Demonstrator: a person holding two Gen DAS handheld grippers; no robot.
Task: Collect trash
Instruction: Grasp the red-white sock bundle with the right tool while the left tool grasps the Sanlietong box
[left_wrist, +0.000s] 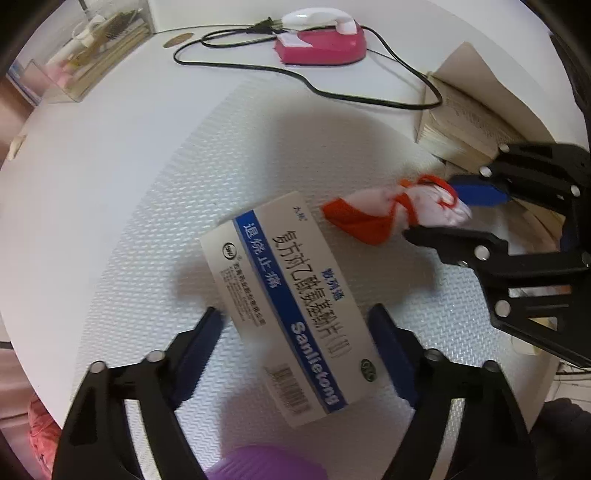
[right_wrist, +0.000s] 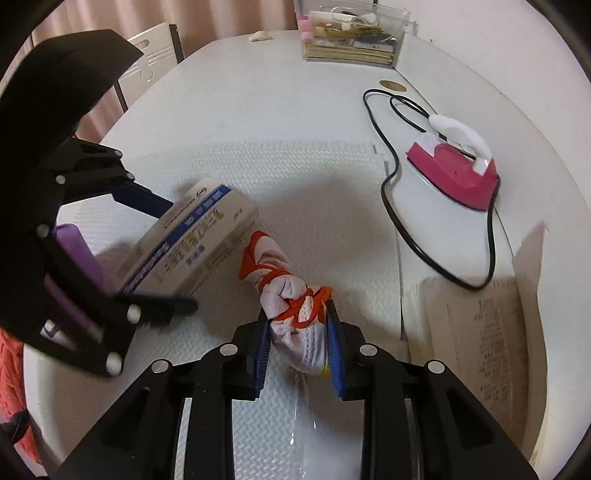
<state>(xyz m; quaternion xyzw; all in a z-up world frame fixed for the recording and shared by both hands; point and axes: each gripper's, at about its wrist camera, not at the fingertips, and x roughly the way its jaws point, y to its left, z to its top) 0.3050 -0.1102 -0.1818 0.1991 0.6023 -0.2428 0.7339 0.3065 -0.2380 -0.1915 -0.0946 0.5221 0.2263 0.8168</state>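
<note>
Jaws of left gripper (left_wrist: 295, 328) apart astride medicine box (left_wrist: 291, 314) (long axis running forward between them), right gripper (right_wrist: 297, 347) clamped on wrapper bundle (right_wrist: 291, 295) just beside box.

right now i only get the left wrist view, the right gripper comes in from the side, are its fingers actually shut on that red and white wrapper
Observer: Yes. In the right wrist view both blue pads press the crumpled wrapper on either side; the right gripper is shut on it.
Operator: and my left one, does it have the box
Observer: From the right wrist view the left gripper has one finger along the far side of the medicine box and one along the near side, and the box looks tilted. I cannot tell whether it is gripped.
Operator: anything under my gripper i cant make out
Observer: A purple object sits right beside it.
</note>
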